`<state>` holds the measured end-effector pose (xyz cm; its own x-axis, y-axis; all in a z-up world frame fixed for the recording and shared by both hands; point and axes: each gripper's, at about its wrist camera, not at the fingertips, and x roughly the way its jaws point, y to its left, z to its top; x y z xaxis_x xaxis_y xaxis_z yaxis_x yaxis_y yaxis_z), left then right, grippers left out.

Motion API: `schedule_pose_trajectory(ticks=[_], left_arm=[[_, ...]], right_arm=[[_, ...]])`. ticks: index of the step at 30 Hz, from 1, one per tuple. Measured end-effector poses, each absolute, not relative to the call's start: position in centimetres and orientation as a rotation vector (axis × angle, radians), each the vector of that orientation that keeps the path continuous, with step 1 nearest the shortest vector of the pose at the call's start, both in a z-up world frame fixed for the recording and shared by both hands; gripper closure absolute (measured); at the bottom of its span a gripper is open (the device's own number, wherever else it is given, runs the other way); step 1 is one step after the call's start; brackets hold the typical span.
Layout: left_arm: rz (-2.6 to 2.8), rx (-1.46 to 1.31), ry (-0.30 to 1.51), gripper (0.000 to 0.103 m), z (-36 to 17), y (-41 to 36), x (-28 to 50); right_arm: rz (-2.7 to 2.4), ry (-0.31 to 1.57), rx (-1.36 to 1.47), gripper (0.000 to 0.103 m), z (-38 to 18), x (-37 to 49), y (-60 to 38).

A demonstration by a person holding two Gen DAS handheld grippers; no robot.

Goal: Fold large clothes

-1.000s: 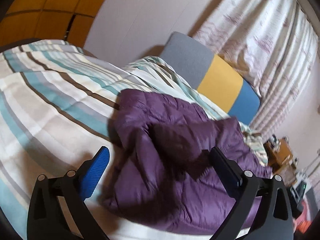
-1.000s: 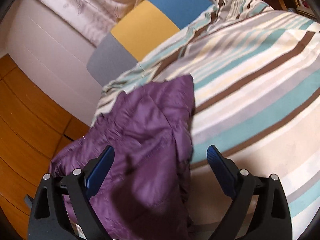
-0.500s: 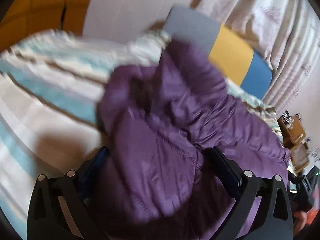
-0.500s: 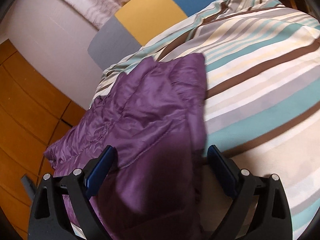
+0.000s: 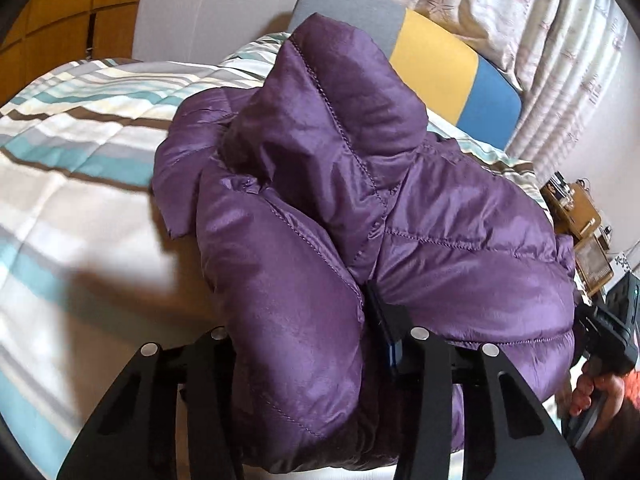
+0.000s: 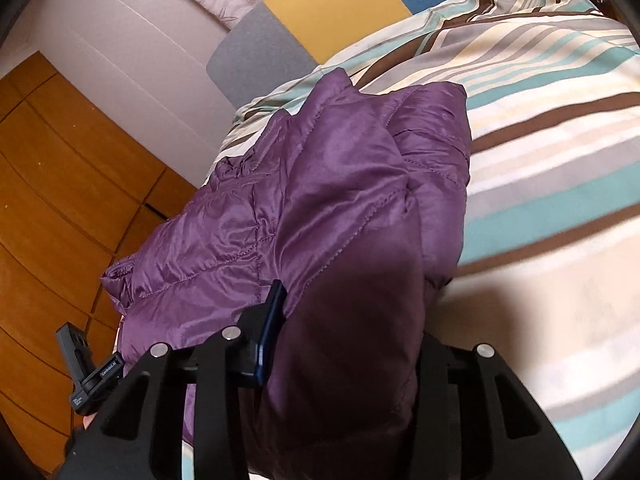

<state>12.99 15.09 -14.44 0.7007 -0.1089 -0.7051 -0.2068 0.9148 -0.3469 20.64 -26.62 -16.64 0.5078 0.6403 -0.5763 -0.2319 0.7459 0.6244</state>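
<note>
A purple quilted jacket (image 5: 328, 184) lies bunched on the striped bed, one fold standing up toward the headboard. My left gripper (image 5: 300, 312) is closing, and a thick roll of the near hem fills the gap between its jaws. Its right pad presses into the fabric; its left pad is hidden behind it. In the right wrist view the same jacket (image 6: 320, 184) hangs over the bed's left edge. My right gripper (image 6: 352, 304) is closing on another part of the hem. Its left blue pad is against the cloth and its right pad is covered.
A striped duvet (image 5: 72, 168) covers the bed (image 6: 540, 160). A grey, yellow and blue headboard cushion (image 5: 436, 64) and a patterned curtain (image 5: 560, 32) stand behind. Wooden floor (image 6: 60, 200) lies left of the bed. A cluttered wooden stand (image 5: 580, 216) is at the right. A hand (image 5: 596, 392) holds the other gripper.
Both grippers came down onto the jacket's near edge and their jaws narrowed from wide open onto the fabric. The jacket bunched up, with a fold raised toward the headboard.
</note>
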Motion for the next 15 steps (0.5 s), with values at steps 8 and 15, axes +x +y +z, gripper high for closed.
schedule_pose_trajectory(ticks=[8,15], left_arm=[[0.011,-0.388,0.807,0.058,-14.4,13.1,8.9],[-0.029,-0.393,0.814,0.058,-14.5,12.5,6.2]], right_arm=[[0.574,0.913,0.518,0.065,-16.1,18.0,-29.4],[0.587,0.927,0.543,0.065,-16.1,14.4,-31.4]])
